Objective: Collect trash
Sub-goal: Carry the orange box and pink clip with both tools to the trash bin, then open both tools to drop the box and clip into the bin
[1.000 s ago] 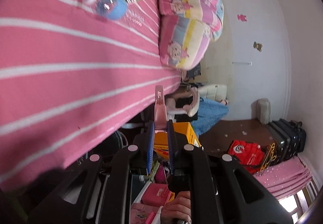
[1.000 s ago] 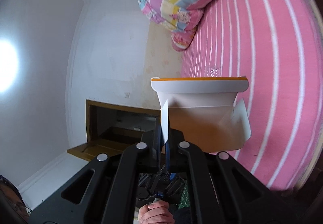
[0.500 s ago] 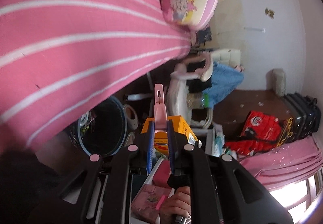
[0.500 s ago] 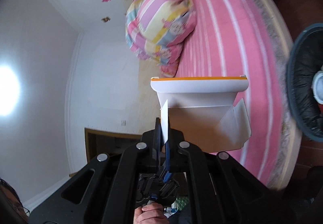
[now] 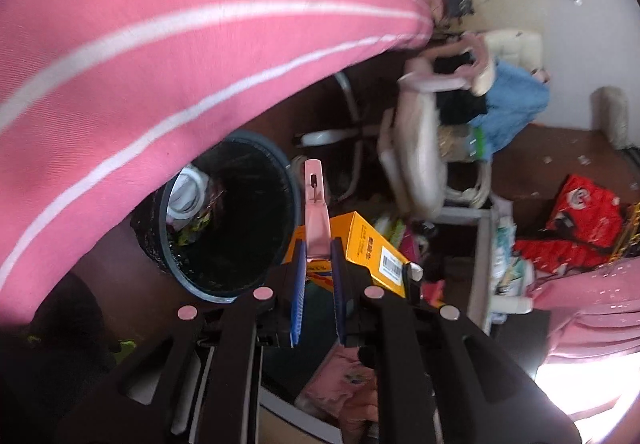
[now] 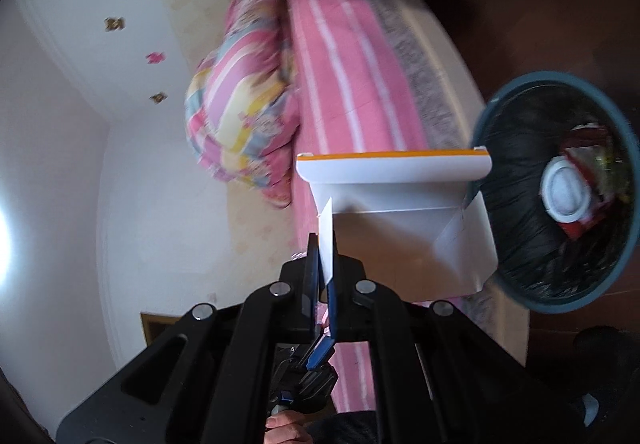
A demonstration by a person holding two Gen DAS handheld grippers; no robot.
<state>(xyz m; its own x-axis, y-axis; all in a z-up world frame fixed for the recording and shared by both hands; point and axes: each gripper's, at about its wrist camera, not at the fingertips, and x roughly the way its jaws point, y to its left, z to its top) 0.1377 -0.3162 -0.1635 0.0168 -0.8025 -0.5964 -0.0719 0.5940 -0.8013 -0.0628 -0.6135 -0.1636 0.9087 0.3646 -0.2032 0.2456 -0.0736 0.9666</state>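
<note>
Fingers: left gripper (image 5: 316, 272) clamped on pink clip (image 5: 315, 211); right gripper (image 6: 326, 264) pinching flap of white carton (image 6: 400, 203). Bin (image 5: 232, 219) just beyond both. Step: carrying to bin. Next: position over opening, release.

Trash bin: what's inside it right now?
The trash bin holds a white round lid, red packaging and green-yellow scraps; anything beneath them is hidden.

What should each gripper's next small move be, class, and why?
Probably carry both over the bin mouth and let go: the right gripper pinches the open carton by a flap, the left gripper grips a pink piece, and neither is above the opening yet.
</note>
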